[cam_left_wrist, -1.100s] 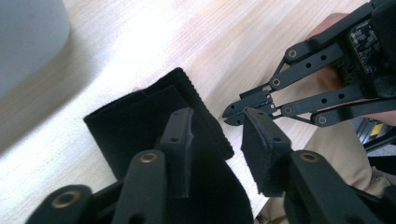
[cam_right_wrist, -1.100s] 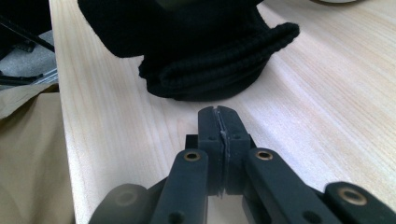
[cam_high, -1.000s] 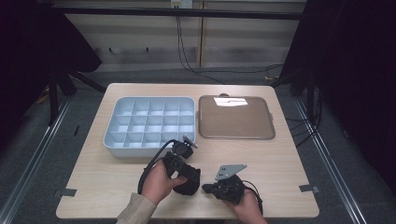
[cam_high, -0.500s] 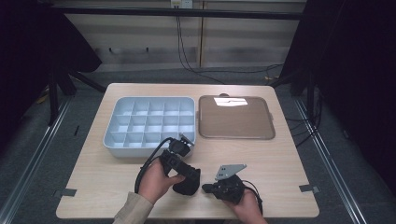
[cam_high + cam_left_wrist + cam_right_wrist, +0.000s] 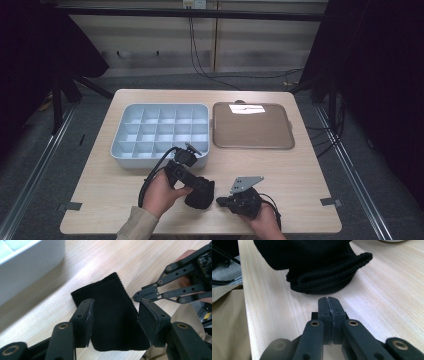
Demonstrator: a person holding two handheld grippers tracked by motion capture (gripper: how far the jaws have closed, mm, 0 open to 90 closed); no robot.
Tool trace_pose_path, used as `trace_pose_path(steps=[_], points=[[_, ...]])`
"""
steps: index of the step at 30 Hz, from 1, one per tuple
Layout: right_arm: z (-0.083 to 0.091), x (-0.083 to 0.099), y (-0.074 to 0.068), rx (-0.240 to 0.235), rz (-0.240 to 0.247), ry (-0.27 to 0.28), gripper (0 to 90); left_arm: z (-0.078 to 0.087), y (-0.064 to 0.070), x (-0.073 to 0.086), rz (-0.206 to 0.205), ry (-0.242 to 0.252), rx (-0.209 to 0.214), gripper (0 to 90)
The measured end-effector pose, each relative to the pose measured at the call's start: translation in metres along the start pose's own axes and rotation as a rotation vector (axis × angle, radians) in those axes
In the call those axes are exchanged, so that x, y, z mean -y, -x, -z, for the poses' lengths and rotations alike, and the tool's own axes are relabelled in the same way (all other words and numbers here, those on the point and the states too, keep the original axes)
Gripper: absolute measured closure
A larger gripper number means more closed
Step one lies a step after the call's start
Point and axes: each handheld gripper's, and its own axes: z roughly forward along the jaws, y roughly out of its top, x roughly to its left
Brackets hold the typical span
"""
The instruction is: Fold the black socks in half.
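Observation:
A folded black cloth (image 5: pixel 201 196) lies on the wooden table (image 5: pixel 300 175) near its front edge. My left gripper (image 5: pixel 196 184) hangs over it, held by a hand. In the left gripper view the left gripper (image 5: pixel 115 311) is open, its two pads straddling the black cloth (image 5: pixel 112 322). My right gripper (image 5: pixel 221 201) points left at the cloth's right edge, a short gap away. In the right gripper view the right gripper (image 5: pixel 329 302) is shut on nothing, with the cloth's ribbed hem (image 5: pixel 329 277) just ahead. The right gripper's shut tip (image 5: pixel 137 295) also shows in the left gripper view.
A pale blue compartment tray (image 5: pixel 160 159) stands behind the left hand, its front wall close to the left gripper. A brown flat tray (image 5: pixel 252 145) lies to its right. Bare table extends to the right of my right hand.
The left hand and its gripper have shifted slightly to the left over the cloth. The right gripper has stayed in place.

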Motion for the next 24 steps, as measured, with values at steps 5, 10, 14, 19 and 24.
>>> trace_pose_path(steps=[5,10,14,19,24], points=[[0.0,0.0,0.0,0.002,0.007,0.0,89.3,-0.001,-0.005,0.004,0.025,0.008,-0.009,41.9],[0.0,0.0,0.0,0.002,0.007,0.0,89.4,0.0,-0.01,0.009,0.045,0.019,-0.019,41.7],[0.0,0.0,0.0,0.001,0.006,-0.001,89.4,0.0,-0.016,0.013,0.065,0.021,-0.03,41.3],[-0.002,-0.001,0.0,0.001,0.011,0.0,89.3,-0.001,-0.022,0.017,0.077,0.017,-0.036,41.1],[-0.002,-0.002,0.0,-0.002,0.012,-0.005,89.4,-0.004,-0.029,0.022,0.091,0.004,-0.037,40.7]])
